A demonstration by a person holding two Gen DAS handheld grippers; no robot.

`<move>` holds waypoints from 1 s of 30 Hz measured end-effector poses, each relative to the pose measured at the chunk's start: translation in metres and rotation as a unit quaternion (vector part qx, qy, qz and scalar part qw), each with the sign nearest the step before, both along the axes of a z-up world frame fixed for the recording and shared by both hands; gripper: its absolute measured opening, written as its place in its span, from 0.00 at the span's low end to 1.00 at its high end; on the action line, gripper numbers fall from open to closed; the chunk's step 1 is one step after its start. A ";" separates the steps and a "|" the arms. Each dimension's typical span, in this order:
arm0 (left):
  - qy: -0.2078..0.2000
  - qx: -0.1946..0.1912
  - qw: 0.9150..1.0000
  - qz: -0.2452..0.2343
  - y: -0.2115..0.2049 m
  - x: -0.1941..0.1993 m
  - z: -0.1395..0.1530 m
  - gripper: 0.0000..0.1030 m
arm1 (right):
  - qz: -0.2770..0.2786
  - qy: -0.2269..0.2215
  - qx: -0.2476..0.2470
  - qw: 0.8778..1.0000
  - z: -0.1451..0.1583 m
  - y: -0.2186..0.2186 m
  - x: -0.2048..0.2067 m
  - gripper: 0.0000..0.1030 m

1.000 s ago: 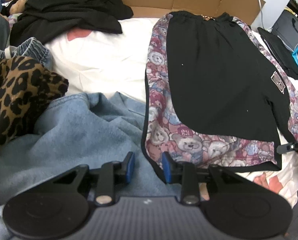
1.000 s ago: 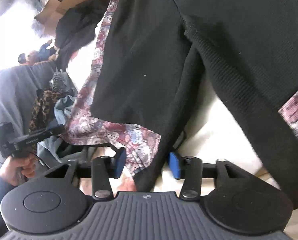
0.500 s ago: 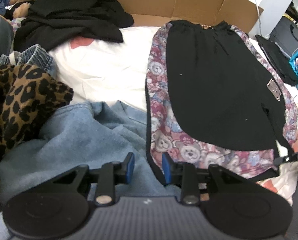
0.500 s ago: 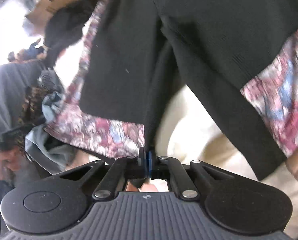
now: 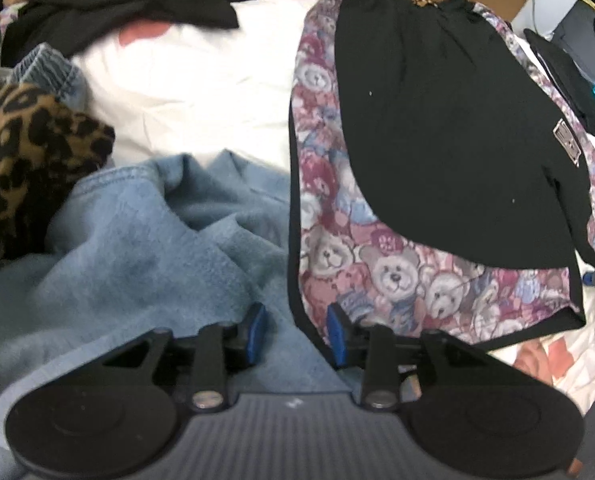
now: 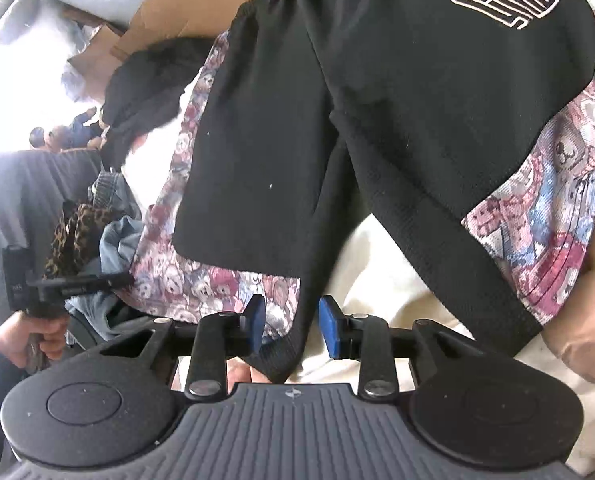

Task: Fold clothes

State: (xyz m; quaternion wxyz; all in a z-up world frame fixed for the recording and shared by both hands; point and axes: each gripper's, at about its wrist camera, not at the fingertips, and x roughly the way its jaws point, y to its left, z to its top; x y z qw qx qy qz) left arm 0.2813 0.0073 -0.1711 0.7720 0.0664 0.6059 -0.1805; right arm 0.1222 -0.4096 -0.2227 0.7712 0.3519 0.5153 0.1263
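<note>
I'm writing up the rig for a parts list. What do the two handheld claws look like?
Both look alike. The left claw and right claw each have two black fingers tipped with blue pads, hinged on black linkage bars with silver pivot bolts. Behind sit two round black discs flanking a grey ribbed body bearing a small white mark. No cables show.

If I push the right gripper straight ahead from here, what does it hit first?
Most likely the black hem of the teddy-bear print garment, which already hangs between the open fingers of the right gripper. Beyond it lies the white bedding; depth is unclear.
</note>
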 end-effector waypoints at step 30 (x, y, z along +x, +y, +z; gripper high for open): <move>-0.069 0.005 0.997 -0.043 -0.012 -0.022 0.046 0.12 | 0.012 -0.100 -0.074 0.992 0.019 0.019 0.019 0.41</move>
